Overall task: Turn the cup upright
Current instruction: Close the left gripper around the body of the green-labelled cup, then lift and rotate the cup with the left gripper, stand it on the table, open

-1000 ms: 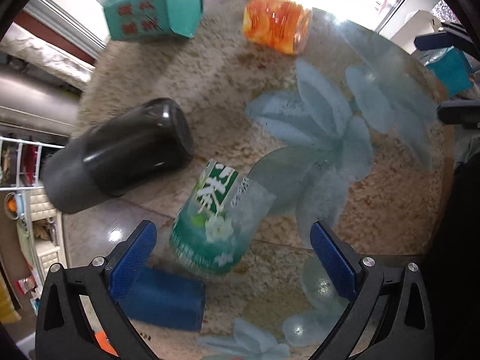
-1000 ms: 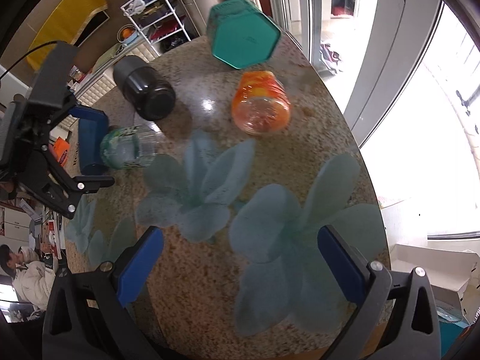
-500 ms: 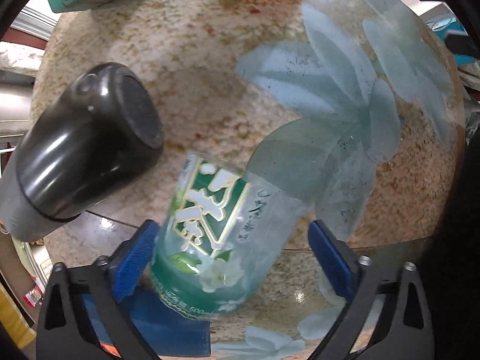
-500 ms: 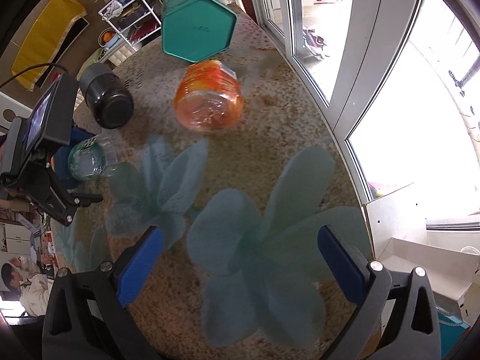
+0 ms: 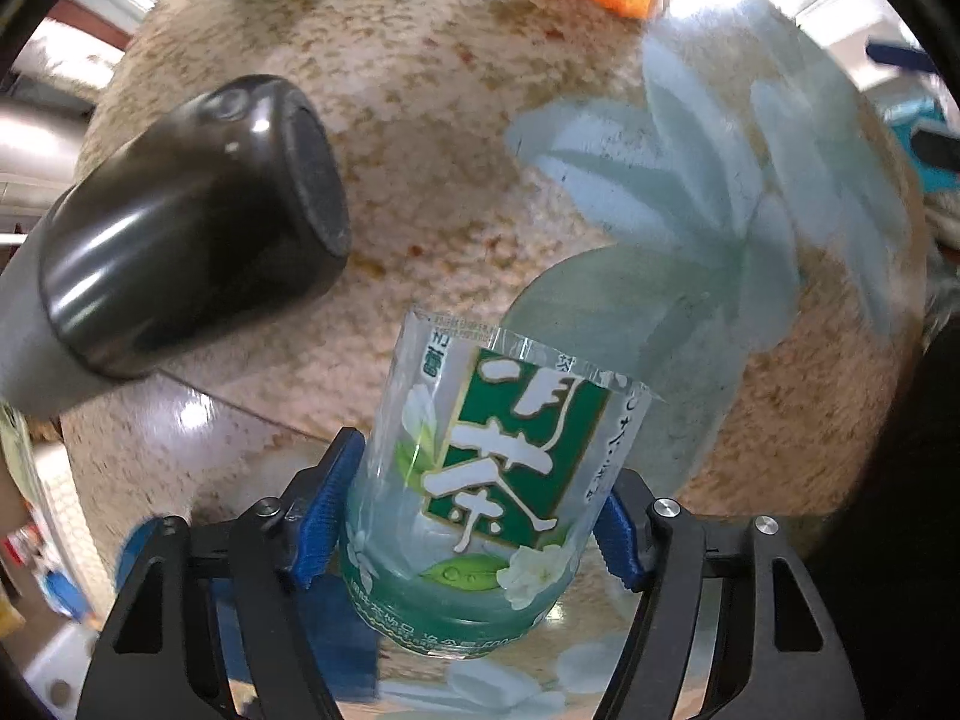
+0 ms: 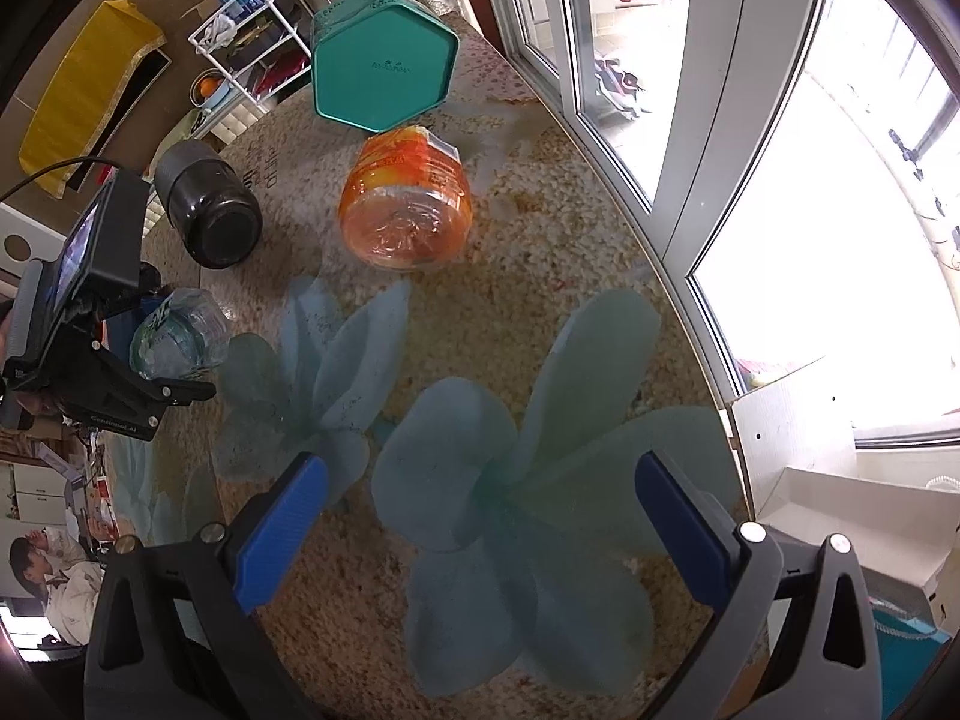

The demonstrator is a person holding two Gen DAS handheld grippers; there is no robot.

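Note:
A clear plastic cup with a green tea label (image 5: 486,480) lies on its side on the round speckled table (image 5: 480,150). My left gripper (image 5: 474,516) is shut on the cup, its blue pads pressing both sides near the closed base, the open rim pointing away. The cup (image 6: 177,336) and the left gripper (image 6: 120,354) also show at the left of the right wrist view. My right gripper (image 6: 480,516) is open and empty above the blue flower print, well to the right of the cup.
A black cup (image 5: 180,228) lies on its side just left of the held cup. An orange cup (image 6: 408,204) and a teal hexagonal box (image 6: 384,54) lie farther back. A blue block (image 5: 336,636) sits under the left gripper. The table edge and windows (image 6: 750,150) are at the right.
My left gripper moved forward around the green cup and closed on it. My right gripper stayed open and shifted slightly over the table.

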